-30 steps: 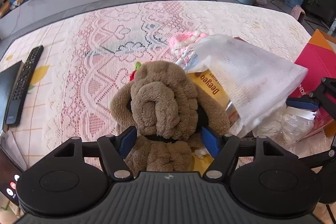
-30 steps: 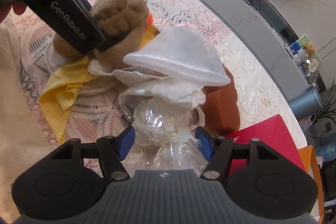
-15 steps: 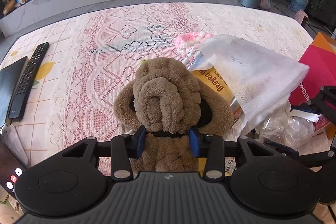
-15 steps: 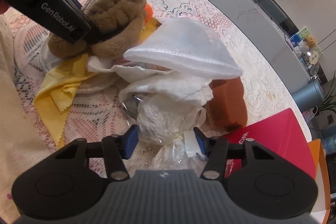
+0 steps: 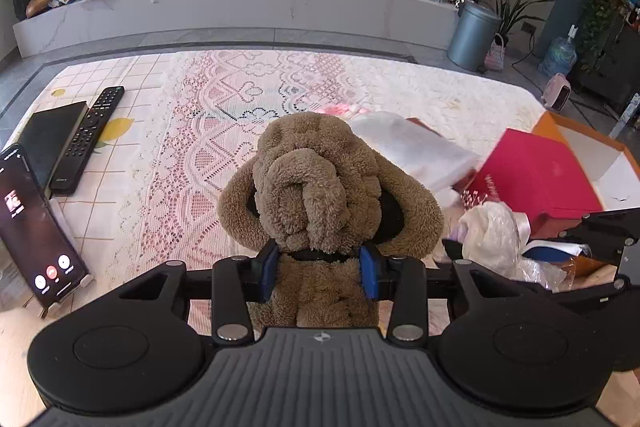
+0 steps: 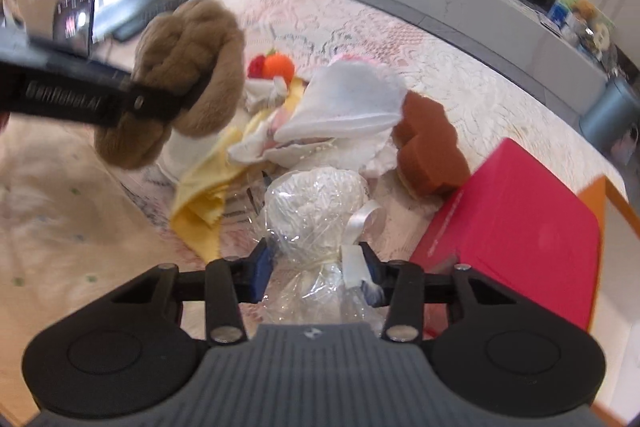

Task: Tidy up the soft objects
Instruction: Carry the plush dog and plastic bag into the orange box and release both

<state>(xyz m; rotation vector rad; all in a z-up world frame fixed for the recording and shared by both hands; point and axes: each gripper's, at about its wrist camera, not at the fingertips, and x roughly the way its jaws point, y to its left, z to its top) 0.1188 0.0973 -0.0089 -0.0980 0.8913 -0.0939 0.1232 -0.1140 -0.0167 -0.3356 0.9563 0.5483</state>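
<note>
Scene: A lace-covered table (image 5: 224, 115) in a living room, with a heap of soft things at its right side and an open orange box (image 5: 592, 147) beyond a red box (image 5: 536, 175).

Left gripper (image 5: 319, 269): Its blue pads are pinched in at the neck of a brown plush dog (image 5: 320, 187), the jaws about half closed and the fur bulging above and below them. In the right wrist view the dog (image 6: 188, 75) hangs clear of the table, above the heap.

Right gripper (image 6: 314, 273): Its jaws are closing on the tied neck of a clear-wrapped white bundle (image 6: 316, 203), the crinkled film and a white ribbon (image 6: 360, 223) caught between the pads. Whether the bundle is off the cloth cannot be told.

Left on the table: A folded white cloth (image 6: 344, 103), a yellow cloth (image 6: 208, 187), a brown sponge-like block (image 6: 432, 143) and a small red-and-orange toy (image 6: 272, 67), all in one loose pile.

Off to the side: A remote (image 5: 88, 139) and a phone (image 5: 36, 227) on a stand, well apart from the pile.

Step in hand: Both soft items appear picked and on the lift, one per hand.

Next move: Probably a carry toward the orange box. It calls for a firm pinch on the slippery film, and enough height for the dog's dangling body to pass the red box without dragging the white cloth along.
</note>
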